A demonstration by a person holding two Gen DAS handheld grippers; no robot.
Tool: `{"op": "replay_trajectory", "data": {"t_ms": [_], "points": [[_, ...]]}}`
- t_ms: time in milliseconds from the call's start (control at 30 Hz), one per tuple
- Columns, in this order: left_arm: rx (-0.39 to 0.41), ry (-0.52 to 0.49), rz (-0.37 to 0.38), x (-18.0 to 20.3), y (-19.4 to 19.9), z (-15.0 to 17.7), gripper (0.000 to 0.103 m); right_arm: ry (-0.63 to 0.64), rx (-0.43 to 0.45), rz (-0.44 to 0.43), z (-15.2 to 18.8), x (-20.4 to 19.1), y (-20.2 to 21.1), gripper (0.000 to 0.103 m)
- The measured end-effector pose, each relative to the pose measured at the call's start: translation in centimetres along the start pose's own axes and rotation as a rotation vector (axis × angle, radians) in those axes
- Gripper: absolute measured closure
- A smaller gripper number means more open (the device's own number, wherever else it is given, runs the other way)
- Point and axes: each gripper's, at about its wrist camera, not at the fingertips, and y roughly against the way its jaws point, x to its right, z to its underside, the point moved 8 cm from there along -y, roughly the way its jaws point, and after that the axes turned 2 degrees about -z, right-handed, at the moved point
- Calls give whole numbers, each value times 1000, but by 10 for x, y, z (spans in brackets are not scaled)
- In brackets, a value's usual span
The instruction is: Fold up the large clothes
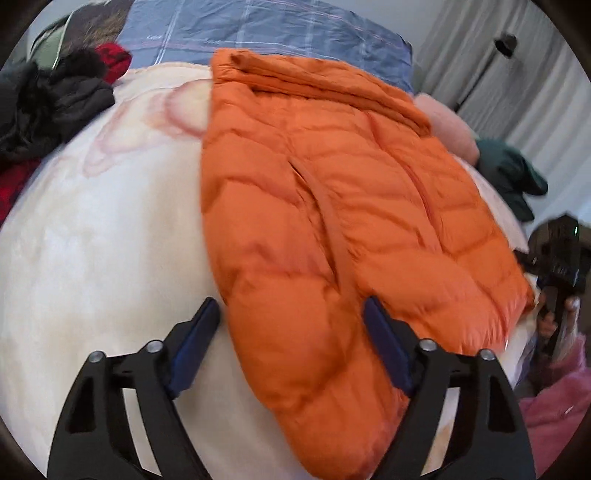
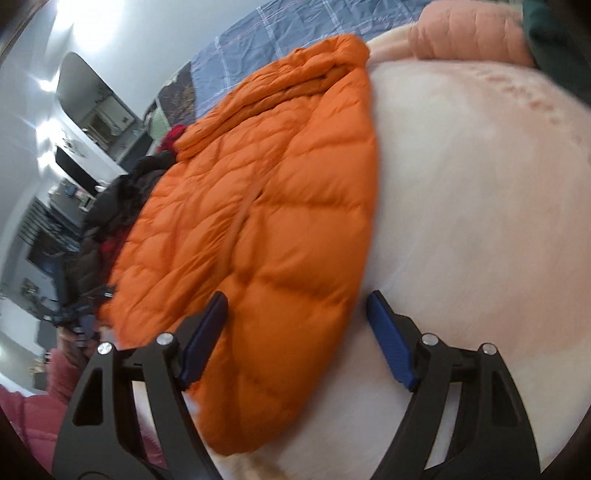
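An orange quilted puffer jacket [image 1: 332, 206] lies flat on a cream blanket [image 1: 96, 258], sides folded in, collar end far from me. My left gripper [image 1: 291, 314] is open above the jacket's near left corner, holding nothing. In the right wrist view the same jacket [image 2: 258, 221] lies left of centre on the blanket [image 2: 480, 221]. My right gripper [image 2: 297, 306] is open over the jacket's near right edge, holding nothing. The right gripper also shows at the far right of the left wrist view [image 1: 557, 254].
A heap of dark and red clothes [image 1: 48, 99] lies at the back left. A pink garment [image 1: 447, 125] and a dark green one [image 1: 513, 177] lie at the back right. A blue plaid sheet [image 1: 258, 29] lies beyond the blanket. Grey curtains [image 1: 517, 74] hang at right.
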Motion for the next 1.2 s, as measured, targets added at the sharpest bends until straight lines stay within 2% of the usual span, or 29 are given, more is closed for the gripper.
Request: {"op": "replay_trajectory", "data": {"t_ms": [100,133,167,200,233,267,300,367,500,567,700,800,867,967,1067,1200], "points": [[0,-13,7,5,-1,4,29,-12,-2,-1,1,0,-3,24],[-4,-6,6,5,-3,4,34,-16,-1,-4,1,0,-3,25],[-3,0,7,5,-3,2,39,-21,1,-8,-1,0,-4,34],[2,10,23,8,-3,0,55,-29,3,-7,-4,0,-5,52],[5,21,48,11,-2,-3,77,-37,5,-10,-6,0,-5,65],[8,26,58,13,-1,-6,84,-68,4,-48,-10,-2,-5,90],[18,23,44,17,3,-10,89,-115,6,-89,-14,-5,-2,93],[60,-22,1,29,17,-20,93,-120,41,-94,-25,-12,9,96],[190,-72,22,55,75,-49,95,-63,193,-145,-55,-39,69,97],[272,-111,31,72,118,-58,95,-27,249,-167,-60,-51,102,97],[383,-153,59,103,193,-48,95,40,343,-192,-42,-73,179,97],[414,-174,57,124,226,-33,94,32,371,-206,-25,-81,215,96],[403,-173,56,133,231,-28,94,22,371,-205,-20,-84,224,96],[351,-173,51,135,216,-30,94,3,346,-178,-31,-79,213,95],[289,-107,56,118,185,-45,94,-84,277,-185,-54,-58,176,94],[186,45,104,83,130,-86,93,-219,188,-200,-99,-27,112,93]]}}
